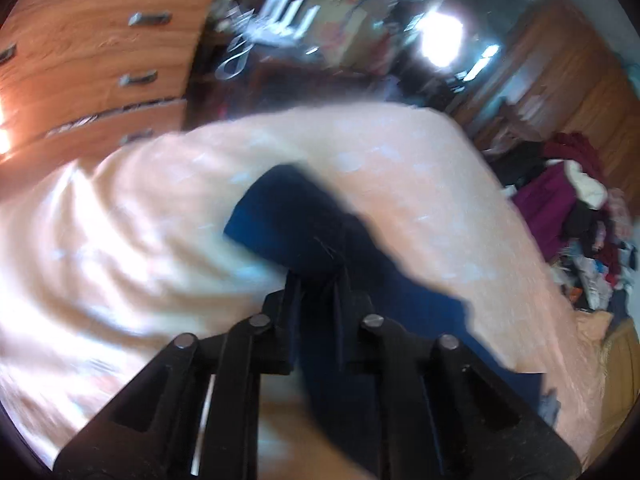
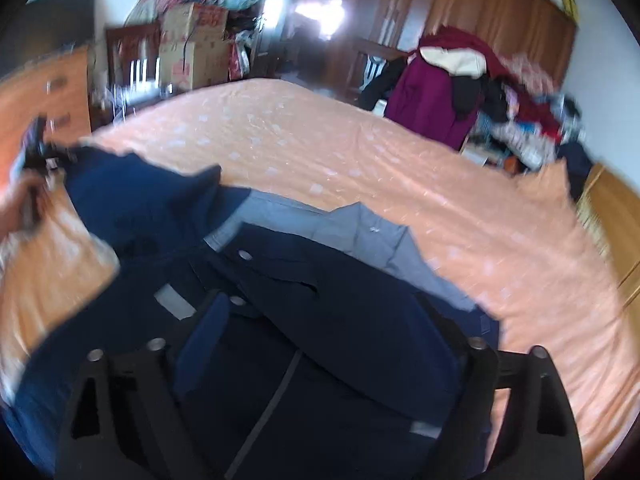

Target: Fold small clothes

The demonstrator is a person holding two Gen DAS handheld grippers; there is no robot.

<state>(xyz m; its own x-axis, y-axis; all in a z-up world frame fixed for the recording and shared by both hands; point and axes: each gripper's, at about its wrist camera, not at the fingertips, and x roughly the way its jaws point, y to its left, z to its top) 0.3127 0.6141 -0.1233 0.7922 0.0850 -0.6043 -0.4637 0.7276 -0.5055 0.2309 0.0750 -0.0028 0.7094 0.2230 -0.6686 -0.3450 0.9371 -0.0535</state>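
Early on: my left tongs (image 1: 316,280) pinch dark navy cloth garment (image 1: 296,216) w/ one edge lifted; right tongs (image 2: 324,320) gape empty above it, fold unfinished on peach bed sheet (image 2: 360,152).

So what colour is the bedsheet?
Peach-orange bedsheet with pale spots, clearest in the right wrist view.

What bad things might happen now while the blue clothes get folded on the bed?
The left gripper pinches only a small bunch of the navy garment, so the cloth may slip out. The right gripper hangs open over the dark jacket lying on a grey shirt; it might grab both layers.
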